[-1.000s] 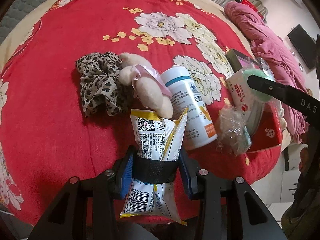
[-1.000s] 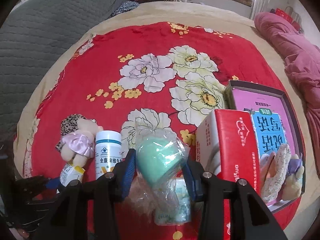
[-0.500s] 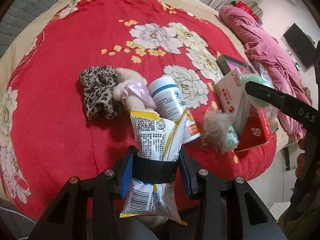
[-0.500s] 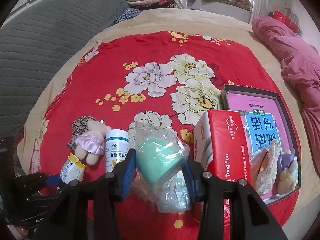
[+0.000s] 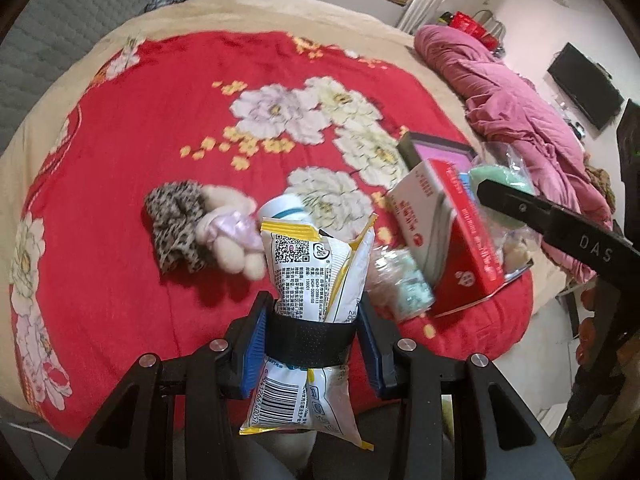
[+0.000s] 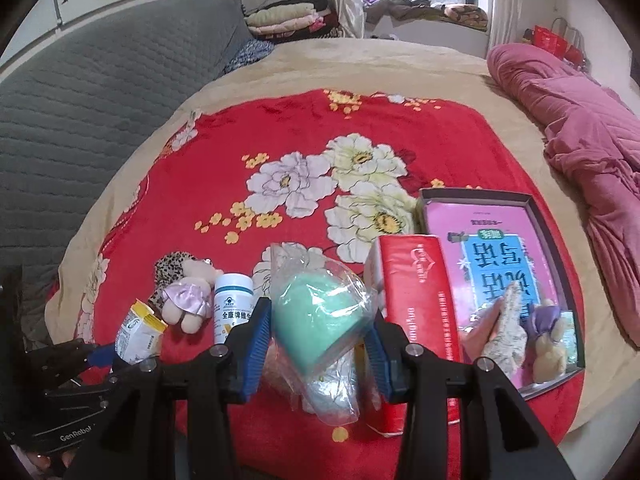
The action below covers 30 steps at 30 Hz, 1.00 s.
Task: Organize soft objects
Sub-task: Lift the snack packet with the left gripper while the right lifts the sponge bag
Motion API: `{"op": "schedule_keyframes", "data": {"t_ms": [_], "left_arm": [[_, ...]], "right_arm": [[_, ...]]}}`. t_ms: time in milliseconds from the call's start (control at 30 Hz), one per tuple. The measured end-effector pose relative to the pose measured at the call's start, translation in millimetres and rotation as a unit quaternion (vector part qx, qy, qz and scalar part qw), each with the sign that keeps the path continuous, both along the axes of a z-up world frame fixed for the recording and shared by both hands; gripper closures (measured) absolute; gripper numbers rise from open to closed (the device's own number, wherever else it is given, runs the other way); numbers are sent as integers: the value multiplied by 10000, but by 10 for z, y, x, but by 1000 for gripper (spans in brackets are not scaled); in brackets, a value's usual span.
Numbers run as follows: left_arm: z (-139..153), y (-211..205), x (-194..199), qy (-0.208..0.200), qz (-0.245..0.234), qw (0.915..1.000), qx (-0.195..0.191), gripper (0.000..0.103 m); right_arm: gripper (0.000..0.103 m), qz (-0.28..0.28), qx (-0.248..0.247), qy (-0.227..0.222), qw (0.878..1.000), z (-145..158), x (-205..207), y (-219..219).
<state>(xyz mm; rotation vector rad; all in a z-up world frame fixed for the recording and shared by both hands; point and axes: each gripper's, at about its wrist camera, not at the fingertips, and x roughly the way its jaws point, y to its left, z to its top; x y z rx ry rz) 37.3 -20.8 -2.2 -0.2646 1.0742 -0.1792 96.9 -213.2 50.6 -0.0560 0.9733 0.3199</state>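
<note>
Above a red flowered blanket (image 6: 280, 128), the left gripper (image 5: 310, 338) clamps a white-and-yellow packet (image 5: 316, 280), while the right gripper (image 6: 316, 332) squeezes a green sponge in a clear bag (image 6: 320, 320). On the blanket below lie a plush doll (image 6: 184, 292) and a white bottle (image 6: 232, 304) at left, a red tissue pack (image 6: 416, 304) and an open box (image 6: 536, 216) at right.

A pink quilt (image 6: 592, 148) lies bunched beside the grey padded headboard's (image 6: 92, 92) bed.
</note>
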Motion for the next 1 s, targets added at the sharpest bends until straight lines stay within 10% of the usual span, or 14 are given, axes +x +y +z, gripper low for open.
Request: {"op": "schedule_keyframes", "data": {"t_ms": [1000], "left_arm": [[743,-1247,334,-705,-943,9930,-19,61]], "right_arm": [[58,-1088,363,-556,9918,533,-209,-1408]]}}
